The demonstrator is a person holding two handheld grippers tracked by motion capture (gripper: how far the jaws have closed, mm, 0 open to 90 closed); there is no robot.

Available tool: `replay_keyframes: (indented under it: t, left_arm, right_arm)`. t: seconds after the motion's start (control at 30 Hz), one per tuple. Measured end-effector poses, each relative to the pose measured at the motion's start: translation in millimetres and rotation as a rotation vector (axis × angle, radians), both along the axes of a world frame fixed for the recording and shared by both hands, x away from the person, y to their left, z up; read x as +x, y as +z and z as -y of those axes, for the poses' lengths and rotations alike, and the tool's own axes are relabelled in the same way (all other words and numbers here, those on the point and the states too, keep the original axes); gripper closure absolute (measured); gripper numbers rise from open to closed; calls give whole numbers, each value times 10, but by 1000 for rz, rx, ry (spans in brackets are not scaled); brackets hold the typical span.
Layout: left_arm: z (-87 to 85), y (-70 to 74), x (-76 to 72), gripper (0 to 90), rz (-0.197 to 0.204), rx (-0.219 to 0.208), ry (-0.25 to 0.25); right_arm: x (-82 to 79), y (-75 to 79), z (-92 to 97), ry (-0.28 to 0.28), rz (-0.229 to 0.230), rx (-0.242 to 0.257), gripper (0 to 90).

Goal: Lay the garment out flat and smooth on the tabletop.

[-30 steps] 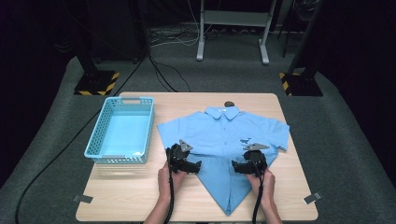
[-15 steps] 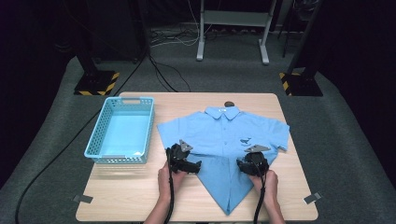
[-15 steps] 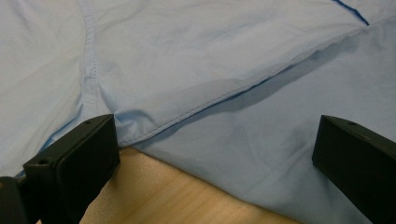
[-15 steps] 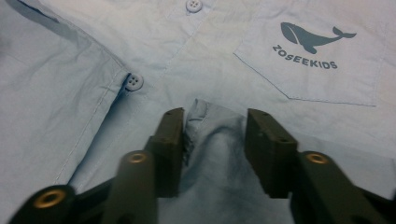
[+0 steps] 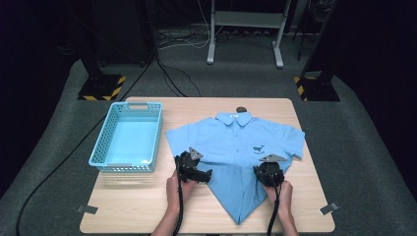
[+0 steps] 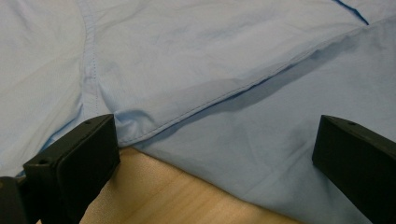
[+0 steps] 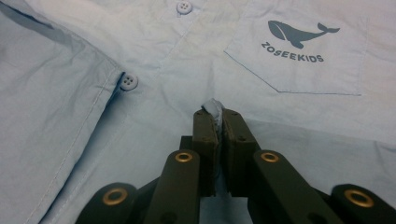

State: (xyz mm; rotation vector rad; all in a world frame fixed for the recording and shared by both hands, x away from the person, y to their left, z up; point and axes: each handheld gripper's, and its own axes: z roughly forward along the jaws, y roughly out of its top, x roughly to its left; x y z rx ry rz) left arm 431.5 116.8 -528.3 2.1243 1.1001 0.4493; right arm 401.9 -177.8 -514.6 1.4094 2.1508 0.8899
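The light blue short-sleeved shirt [image 5: 241, 147] lies face up on the wooden surface [image 5: 147, 196], collar away from the person, its lower part already folded into a point toward the near edge. Nearest, the right claw [image 7: 215, 114] has just been closing and now sits clamped on a small pinch of the shirt's cloth, a nub of fabric poking out between the tips, just below the whale pocket [image 7: 299, 51]. That bite looks thin to me; if the hand lifts quickly the cloth could slide out, or it may hold only the top layer and leave the layer beneath behind on the surface. The left claw [image 6: 210, 140] stands wide apart, straddling the folded hem edge left of the shirt's middle, holding nothing; if it shuts short of that edge, one side would rise alone and the fold would skew. Beyond, left of the shirt, the turquoise basket [image 5: 105, 157] stands near enough for a dragged sleeve to catch
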Motion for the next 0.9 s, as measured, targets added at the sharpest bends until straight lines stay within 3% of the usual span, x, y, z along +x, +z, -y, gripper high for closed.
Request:
replay_keyframes:
  t: [0.5, 0.9]
  left_arm:
    - [0, 0, 0, 0, 0, 0, 0]
    - [0, 0, 0, 0, 0, 0, 0]
  right_arm:
    - [-252, 108, 116, -18, 41, 7, 851]
    - [-681, 240, 366, -68, 115, 23, 848]
